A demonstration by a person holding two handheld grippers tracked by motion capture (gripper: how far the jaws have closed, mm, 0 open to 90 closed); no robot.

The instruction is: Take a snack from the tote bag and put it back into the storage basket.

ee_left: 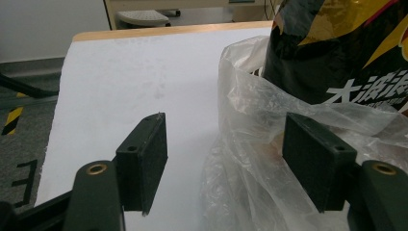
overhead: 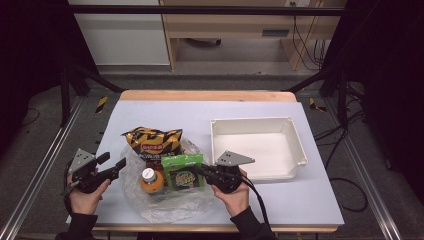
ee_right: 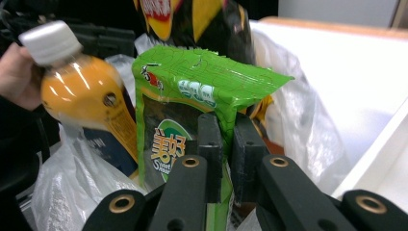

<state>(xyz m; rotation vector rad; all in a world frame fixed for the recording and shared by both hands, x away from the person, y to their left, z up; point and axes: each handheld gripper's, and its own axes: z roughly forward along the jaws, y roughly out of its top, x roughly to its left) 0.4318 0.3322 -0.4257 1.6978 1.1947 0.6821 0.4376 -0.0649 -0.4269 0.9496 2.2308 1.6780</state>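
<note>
Jaws first, working from the left side: the left gripper (overhead: 111, 166) is standing wide open at the left edge of the clear plastic bag (overhead: 131, 172), with nothing pressed between its pads. In the left gripper view one pad is hanging over the bare white table (ee_left: 120, 91) while the other is sitting just beside, or against, the crinkled film of the bag; I cannot tell whether it is touching. The person's left hand (overhead: 86, 197) is wrapping the gripper body from below.

Moving right, the black and yellow chip bag (overhead: 152, 140) is standing at the far side of the plastic bag, and an orange drink bottle (overhead: 150, 180) with a white cap is lying inside the bag, just beside the green packet (overhead: 183, 171).

Next, the right gripper (overhead: 202, 172) is pinching that green packet: in the right gripper view its two black jaws are standing narrow, clamped on the packet's edge, with the foil running down between the pads. The packet is being held at the right side of the plastic bag, touching the bottle's side. The right hand (overhead: 234, 196) is gripping from below.

Farthest right, the white tray (overhead: 297, 145) is sitting on the table, just beside the right gripper.
</note>
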